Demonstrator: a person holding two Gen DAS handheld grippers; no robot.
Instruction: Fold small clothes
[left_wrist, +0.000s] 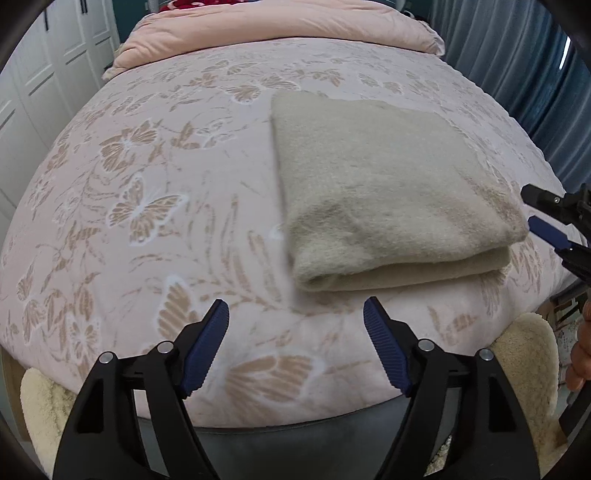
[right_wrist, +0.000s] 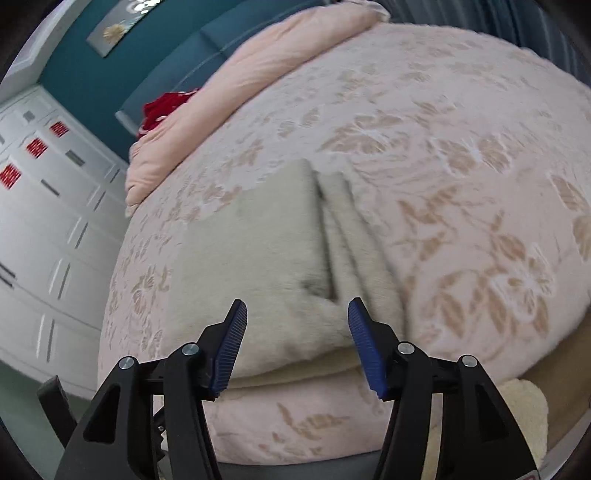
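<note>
A beige fleece garment (left_wrist: 384, 192) lies folded in several layers on the pink butterfly-patterned bed cover (left_wrist: 166, 184), right of centre. My left gripper (left_wrist: 295, 332) is open and empty, just short of the garment's near folded edge. My right gripper (right_wrist: 297, 332) is open and empty, its jaws hovering at the near edge of the same garment (right_wrist: 258, 258). The right gripper also shows at the right edge of the left wrist view (left_wrist: 554, 221), beside the garment's right corner.
A rolled pink duvet (left_wrist: 280, 29) lies across the head of the bed. White wardrobe doors (left_wrist: 40, 74) stand at the left, blue curtains (left_wrist: 517, 66) at the right. A cream fluffy rug (left_wrist: 528, 362) lies below the bed's near edge.
</note>
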